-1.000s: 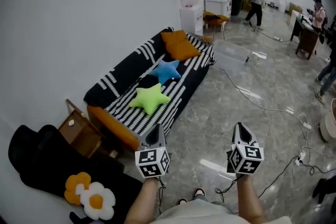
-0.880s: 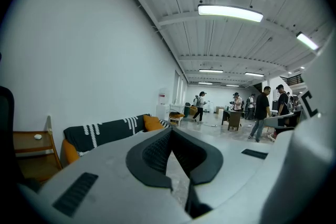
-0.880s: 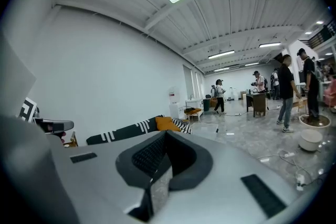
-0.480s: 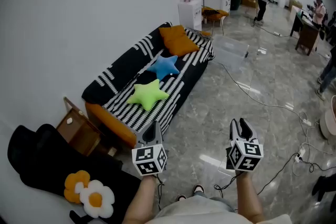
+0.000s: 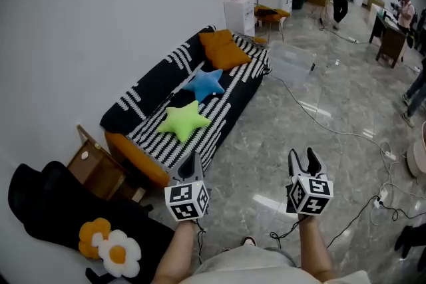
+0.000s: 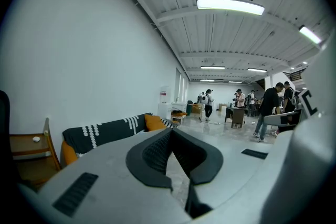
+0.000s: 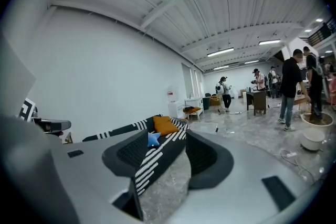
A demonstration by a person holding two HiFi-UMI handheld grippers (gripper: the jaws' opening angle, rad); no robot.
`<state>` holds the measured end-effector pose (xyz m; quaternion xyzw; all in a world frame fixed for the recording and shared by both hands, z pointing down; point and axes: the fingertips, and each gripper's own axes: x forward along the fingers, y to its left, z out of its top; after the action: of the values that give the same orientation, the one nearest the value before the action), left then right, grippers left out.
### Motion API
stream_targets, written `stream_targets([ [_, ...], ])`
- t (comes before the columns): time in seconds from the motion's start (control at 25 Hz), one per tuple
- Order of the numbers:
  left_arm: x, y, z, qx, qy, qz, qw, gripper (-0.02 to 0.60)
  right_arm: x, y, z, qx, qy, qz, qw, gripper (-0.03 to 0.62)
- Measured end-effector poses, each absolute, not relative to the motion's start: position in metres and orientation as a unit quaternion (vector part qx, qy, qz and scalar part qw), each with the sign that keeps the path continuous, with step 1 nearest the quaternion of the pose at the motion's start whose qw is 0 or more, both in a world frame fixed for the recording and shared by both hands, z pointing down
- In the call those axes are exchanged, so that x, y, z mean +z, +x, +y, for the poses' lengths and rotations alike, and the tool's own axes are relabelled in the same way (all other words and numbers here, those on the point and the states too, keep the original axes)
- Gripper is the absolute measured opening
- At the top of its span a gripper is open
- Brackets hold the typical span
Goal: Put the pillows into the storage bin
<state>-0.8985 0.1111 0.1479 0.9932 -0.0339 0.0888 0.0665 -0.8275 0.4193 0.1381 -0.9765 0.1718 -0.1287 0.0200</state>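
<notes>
Left gripper: jaws together at the tips with nothing between them; held low over the floor, short of the sofa's near end.
Right gripper: jaws apart and empty; the right gripper view looks through the gap at the sofa.
Step in hand: approach. No pillow is taken up and none is in the bin, so I judge the task to be at its start.
Sofa: black with white stripes, against the wall, ahead and left of both grippers.
Green star pillow: nearest of the three, flat on the seat.
Blue star pillow: mid-seat, just beyond the green one.
Orange pillow: far end of the seat, propped against the backrest.
Storage bin: clear plastic, on the floor just past the sofa's far end, well apart from the grippers.
Next move, as I judge it: close in on the sofa, open the left gripper, and pinch the green star by one arm. It is soft and will likely droop. Then carry it the length of the sofa to the bin.
Hazard: cable lying across the floor on the way to the bin.
</notes>
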Motion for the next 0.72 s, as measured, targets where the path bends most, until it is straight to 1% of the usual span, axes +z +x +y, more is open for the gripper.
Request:
stream_targets([
  [0.48,0.161,-0.826,0.148,0.121,0.992,-0.008,0.048,0.011,0.162,-0.766,0.458,-0.153,-0.974,0.159,0.042,0.216],
  [0.72,0.166,-0.781,0.144,0.124,0.991,-0.008,0.058,0.011,0.174,-0.736,0.467,-0.167,-0.974,0.148,0.046,0.201],
])
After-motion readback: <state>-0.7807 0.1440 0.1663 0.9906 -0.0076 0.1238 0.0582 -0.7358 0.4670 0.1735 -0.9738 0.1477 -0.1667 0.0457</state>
